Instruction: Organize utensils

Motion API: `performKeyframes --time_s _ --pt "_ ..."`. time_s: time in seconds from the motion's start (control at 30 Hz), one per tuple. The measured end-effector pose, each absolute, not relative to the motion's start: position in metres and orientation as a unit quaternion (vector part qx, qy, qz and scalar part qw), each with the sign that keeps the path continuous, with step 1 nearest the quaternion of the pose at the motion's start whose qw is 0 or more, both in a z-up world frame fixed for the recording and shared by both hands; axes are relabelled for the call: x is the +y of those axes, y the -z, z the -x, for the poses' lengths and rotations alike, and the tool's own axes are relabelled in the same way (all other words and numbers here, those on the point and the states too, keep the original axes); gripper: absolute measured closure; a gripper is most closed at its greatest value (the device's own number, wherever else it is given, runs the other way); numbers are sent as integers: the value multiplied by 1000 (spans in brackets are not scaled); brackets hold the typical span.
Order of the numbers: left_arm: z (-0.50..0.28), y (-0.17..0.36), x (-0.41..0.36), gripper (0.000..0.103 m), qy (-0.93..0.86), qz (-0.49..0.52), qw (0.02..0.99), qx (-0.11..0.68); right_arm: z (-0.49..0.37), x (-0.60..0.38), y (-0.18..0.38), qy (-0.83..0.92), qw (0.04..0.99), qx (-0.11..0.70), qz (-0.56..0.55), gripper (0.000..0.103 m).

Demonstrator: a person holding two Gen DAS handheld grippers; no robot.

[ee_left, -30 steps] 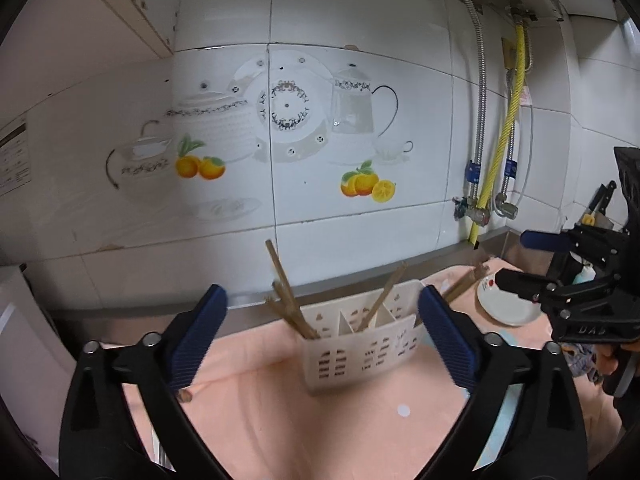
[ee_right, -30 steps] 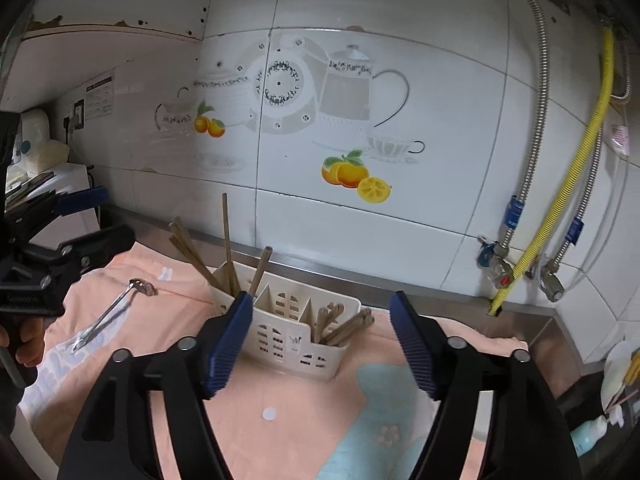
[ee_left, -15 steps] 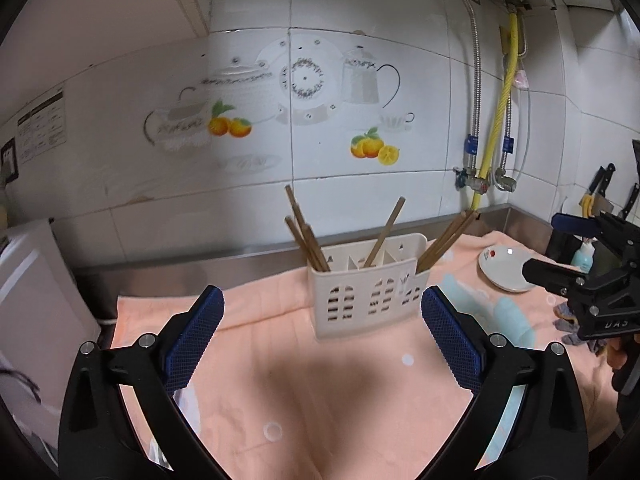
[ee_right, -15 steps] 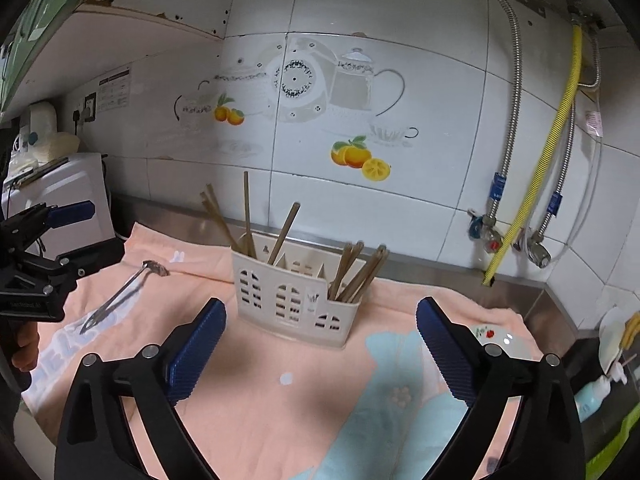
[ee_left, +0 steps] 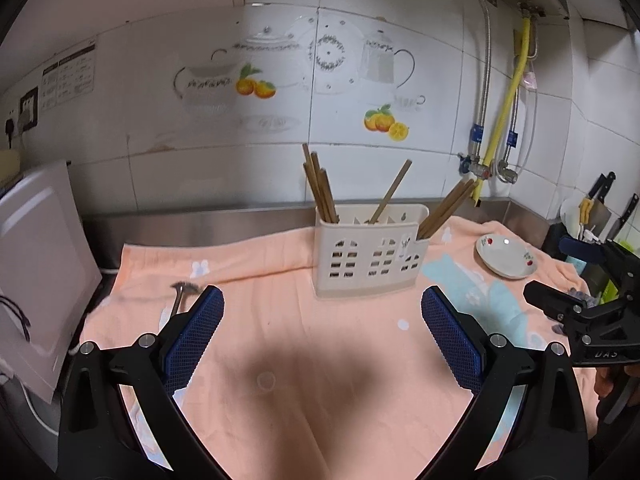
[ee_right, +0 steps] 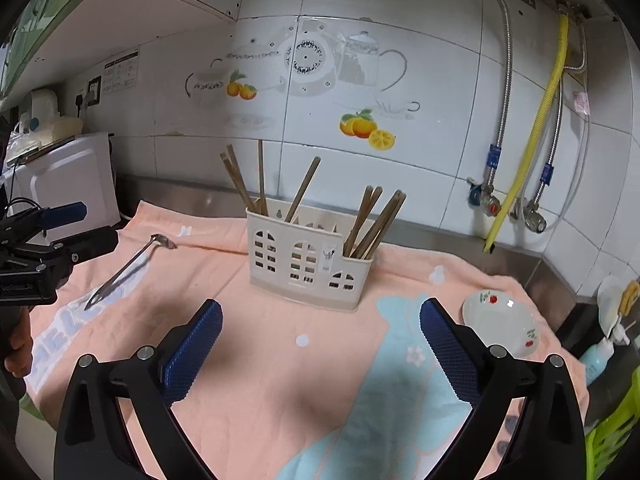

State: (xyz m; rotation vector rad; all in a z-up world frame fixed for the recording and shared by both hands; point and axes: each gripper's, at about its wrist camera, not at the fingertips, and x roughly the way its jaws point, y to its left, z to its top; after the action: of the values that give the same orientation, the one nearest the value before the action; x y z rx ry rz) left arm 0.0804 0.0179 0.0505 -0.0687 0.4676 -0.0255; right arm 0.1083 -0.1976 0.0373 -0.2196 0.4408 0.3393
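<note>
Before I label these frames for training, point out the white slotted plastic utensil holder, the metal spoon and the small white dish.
white slotted plastic utensil holder (ee_right: 304, 258), right wrist view, front wall
metal spoon (ee_right: 128, 268), right wrist view, handle
small white dish (ee_right: 500, 324), right wrist view, inside

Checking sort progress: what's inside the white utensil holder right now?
Only wooden chopsticks: bunches at both ends of the holder, one leaning in the middle. Their lower ends are hidden by its walls. A metal spoon lies outside on the towel.

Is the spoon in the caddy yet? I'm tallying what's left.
No, the spoon lies on the towel, left of the caddy.
</note>
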Motion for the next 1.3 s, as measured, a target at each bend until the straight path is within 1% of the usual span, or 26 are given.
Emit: performKeyframes --time_s 0.83,1.3 --pt "-60 -15 13 5 -6 32 962 272 -91 -204 -11 -176 952 240 72 7" --pt "-53 -5 8 5 -6 36 959 281 -88 -210 4 -178 949 254 54 7"
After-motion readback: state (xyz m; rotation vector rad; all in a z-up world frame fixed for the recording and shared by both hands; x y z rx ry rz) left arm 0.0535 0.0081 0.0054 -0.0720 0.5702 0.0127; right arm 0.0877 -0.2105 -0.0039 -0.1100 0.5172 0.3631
